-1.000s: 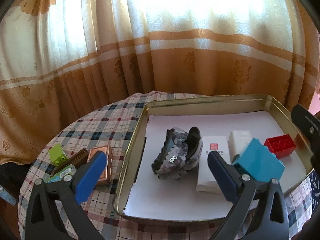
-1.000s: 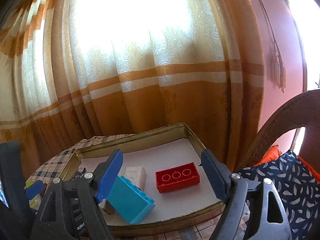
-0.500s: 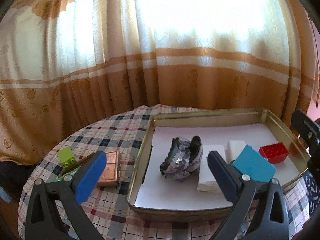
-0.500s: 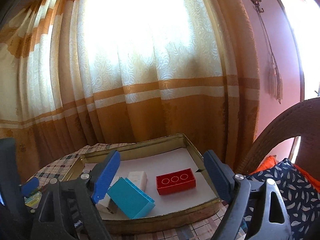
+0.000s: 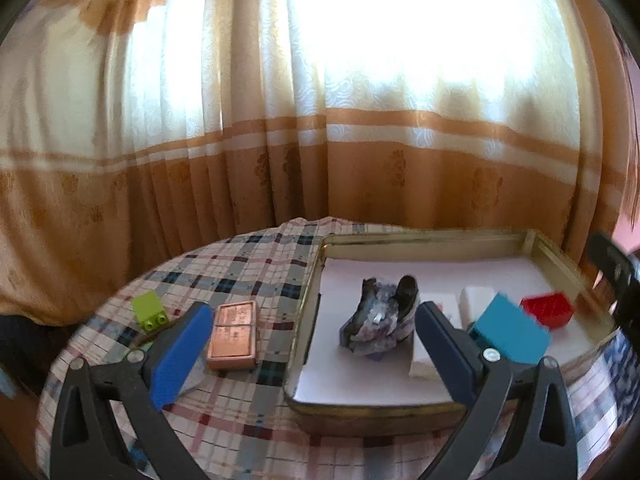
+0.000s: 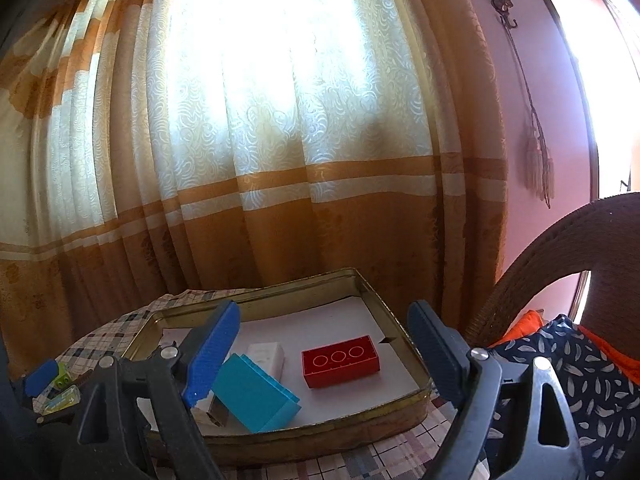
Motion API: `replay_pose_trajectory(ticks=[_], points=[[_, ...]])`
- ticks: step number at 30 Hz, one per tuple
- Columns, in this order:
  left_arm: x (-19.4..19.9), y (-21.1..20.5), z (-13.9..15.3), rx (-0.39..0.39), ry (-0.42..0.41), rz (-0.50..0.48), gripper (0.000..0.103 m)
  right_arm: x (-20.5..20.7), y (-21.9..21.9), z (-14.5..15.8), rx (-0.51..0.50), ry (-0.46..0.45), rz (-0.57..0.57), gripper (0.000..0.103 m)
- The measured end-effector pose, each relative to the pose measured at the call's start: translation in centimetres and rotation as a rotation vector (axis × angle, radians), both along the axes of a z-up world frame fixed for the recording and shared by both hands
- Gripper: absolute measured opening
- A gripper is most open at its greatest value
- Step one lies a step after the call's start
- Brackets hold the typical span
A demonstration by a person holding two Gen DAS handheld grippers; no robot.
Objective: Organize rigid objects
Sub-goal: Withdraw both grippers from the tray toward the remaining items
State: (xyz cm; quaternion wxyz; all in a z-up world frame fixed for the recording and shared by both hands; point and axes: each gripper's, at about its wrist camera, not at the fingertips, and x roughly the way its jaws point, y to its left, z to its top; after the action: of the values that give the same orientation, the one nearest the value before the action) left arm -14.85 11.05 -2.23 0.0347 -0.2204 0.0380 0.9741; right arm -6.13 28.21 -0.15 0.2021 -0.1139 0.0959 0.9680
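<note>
Both grippers, left (image 5: pixel 312 350) and right (image 6: pixel 322 354), gape empty and have backed off the tray (image 5: pixel 400 410), red brick (image 6: pixel 340 360) ahead inside: likely placed, green brick (image 5: pixel 149 312) pending.

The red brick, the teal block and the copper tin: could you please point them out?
red brick (image 6: pixel 340 362): right wrist view, its top face.
teal block (image 6: pixel 250 394): right wrist view, its broad face.
copper tin (image 5: pixel 234 334): left wrist view, its lid.
</note>
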Motion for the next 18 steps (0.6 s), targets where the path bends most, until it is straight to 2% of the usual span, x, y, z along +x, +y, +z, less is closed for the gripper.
replay_pose_trajectory(ticks=[5,9,12,16,18], points=[[0.6,-0.6,-0.2,-0.073,-0.006,-0.017,0.102,-0.1,-0.2,0.1,0.008,0.001,0.008,0.088],[0.9,-2.1,0.0,-0.07,0.011,0.008,0.102,0.3,-0.4,0.0,-0.01,0.002,0.011,0.088],[0.2,-3.1,-0.2,-0.065,-0.02,0.028,0.102,0.7,-0.7,0.0,-0.038,0.003,0.02,0.088],[-0.7,-5.3,-0.3,-0.007,-0.054,0.066,0.102,0.9,-1.4,-0.1,-0.069,0.004,0.033,0.088],[-1.0,-6.0,-0.6,-0.007,-0.076,0.069,0.102,1.0,-1.7,-0.3,-0.094,0.0,0.042,0.088]])
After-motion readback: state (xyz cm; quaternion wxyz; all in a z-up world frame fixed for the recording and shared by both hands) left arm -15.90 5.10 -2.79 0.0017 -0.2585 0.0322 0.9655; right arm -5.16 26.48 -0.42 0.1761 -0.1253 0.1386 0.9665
